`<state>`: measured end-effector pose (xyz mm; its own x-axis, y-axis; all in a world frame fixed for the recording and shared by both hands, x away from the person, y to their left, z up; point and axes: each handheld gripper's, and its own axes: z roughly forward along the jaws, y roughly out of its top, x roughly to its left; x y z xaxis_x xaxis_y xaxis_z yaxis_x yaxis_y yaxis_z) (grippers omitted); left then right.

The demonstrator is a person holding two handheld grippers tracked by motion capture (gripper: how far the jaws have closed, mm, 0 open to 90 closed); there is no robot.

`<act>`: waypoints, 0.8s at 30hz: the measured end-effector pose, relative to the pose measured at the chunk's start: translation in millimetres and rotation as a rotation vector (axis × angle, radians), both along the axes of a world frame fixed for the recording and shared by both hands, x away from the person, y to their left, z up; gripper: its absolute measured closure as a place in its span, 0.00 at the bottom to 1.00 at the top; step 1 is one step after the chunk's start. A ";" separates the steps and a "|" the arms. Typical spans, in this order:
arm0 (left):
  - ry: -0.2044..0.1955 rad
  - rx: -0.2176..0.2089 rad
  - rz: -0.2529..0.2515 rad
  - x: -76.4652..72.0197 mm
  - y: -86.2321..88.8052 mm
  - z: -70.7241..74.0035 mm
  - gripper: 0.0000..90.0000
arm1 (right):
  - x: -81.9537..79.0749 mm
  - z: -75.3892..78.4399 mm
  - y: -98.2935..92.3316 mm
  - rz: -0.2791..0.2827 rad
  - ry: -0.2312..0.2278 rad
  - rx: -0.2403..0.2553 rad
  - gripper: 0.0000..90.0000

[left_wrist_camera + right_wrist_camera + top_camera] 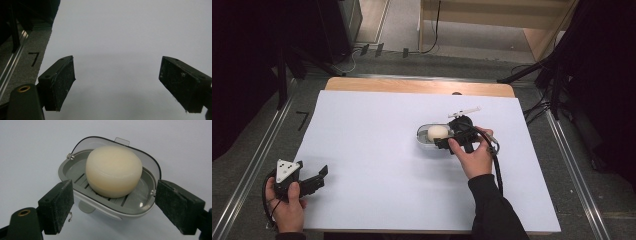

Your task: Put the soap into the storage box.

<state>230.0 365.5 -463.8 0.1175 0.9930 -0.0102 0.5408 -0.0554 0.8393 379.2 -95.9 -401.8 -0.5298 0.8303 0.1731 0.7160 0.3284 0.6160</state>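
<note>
A grey soap box (75, 171) with its clear lid (150, 167) hinged open lies on the white sheet. A round cream soap bar (113, 171) rests on the slatted tray inside. My right gripper (115, 212) spans the near end of the box, its pads touching both side walls. From above, the soap box (424, 136) with the soap bar (438, 132) sits right of centre, with my right gripper (441, 140) against it. My left gripper (312, 172) rests at the sheet's front-left corner. Its jaws stand wide apart over bare sheet (116, 85).
A white sheet (377, 150) covers most of the wooden table (412, 85). A thin white syringe-like object (465, 110) lies just behind the right gripper. Dark stands and cables (542, 105) flank the table on grey carpet. A metal rail (12, 62) runs off the left edge.
</note>
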 end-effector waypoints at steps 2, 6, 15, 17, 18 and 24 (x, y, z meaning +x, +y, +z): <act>0.000 0.000 -0.001 0.0 0.0 0.0 0.16 | -2.7 -0.3 -3.4 0.001 -0.001 0.003 0.17; 0.001 -0.001 0.000 0.0 0.0 0.0 0.16 | -7.9 -1.0 -8.3 0.008 -0.001 -0.002 0.15; 0.000 0.001 0.000 -0.1 -0.1 0.1 0.16 | -19.7 -6.1 -21.3 0.000 -0.007 -0.006 0.14; 0.000 0.000 0.000 -0.1 -0.1 0.0 0.16 | -22.2 -6.5 -24.6 -0.004 -0.008 -0.005 0.14; 0.000 0.000 0.000 -0.1 -0.1 0.0 0.16 | -23.0 -6.5 -25.8 -0.002 -0.007 -0.004 0.14; 0.000 0.000 0.000 -0.1 -0.2 0.0 0.16 | -27.9 -7.8 -33.8 -0.013 -0.011 -0.003 0.13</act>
<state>229.9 365.3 -463.7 0.1175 0.9930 -0.0098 0.5404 -0.0556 0.8395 351.4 -129.8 -409.6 -0.5207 0.8376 0.1654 0.7136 0.3206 0.6229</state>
